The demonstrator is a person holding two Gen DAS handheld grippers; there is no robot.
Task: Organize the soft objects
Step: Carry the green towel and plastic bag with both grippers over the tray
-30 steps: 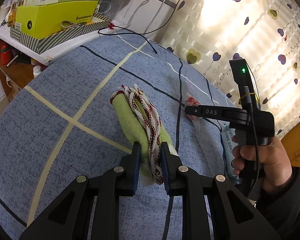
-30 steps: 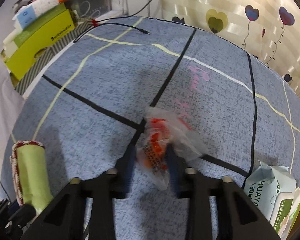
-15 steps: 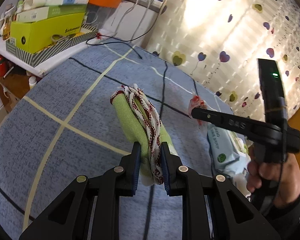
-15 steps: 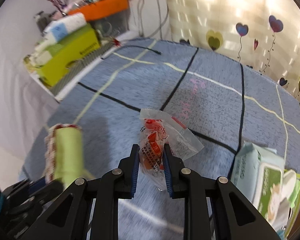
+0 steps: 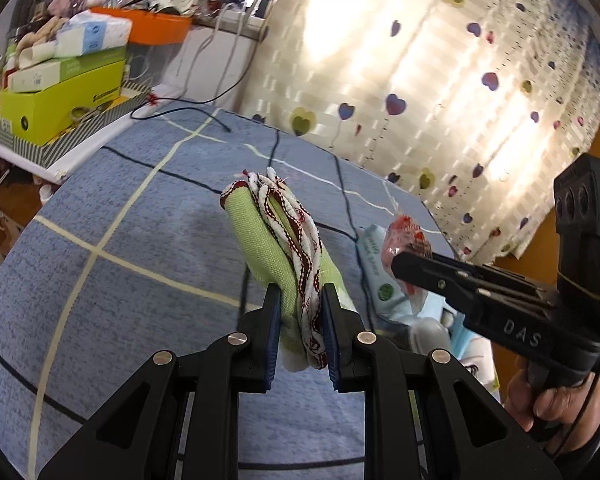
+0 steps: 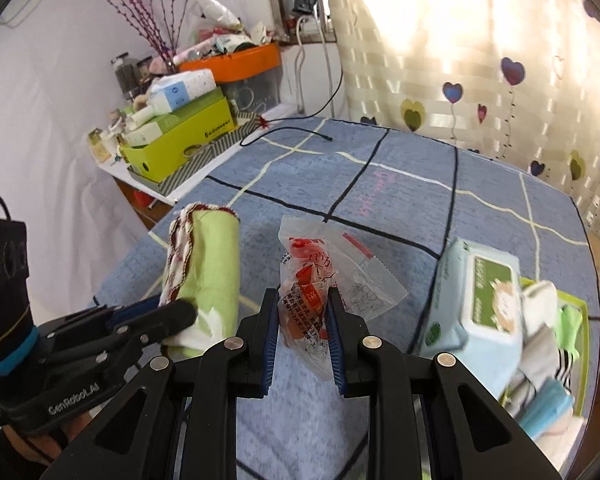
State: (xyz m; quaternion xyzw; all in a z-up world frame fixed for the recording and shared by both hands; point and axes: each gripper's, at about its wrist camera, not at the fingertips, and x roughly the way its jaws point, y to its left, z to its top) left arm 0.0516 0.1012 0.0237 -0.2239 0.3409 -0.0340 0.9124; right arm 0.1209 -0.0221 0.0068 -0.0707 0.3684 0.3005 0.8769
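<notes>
My left gripper (image 5: 299, 332) is clamped on the rolled green cloth (image 5: 278, 248), centre frame, soft and compressible, gripped low. My right gripper (image 6: 303, 334) pinches a crinkly snack packet (image 6: 314, 280), light, probably slippery; tray (image 6: 580, 312) lower right.

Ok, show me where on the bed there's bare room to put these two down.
Bare blanket runs from the cable to the curtain, and just ahead of both claws. Crowded at right: the wipes and the pile behind them.
</notes>
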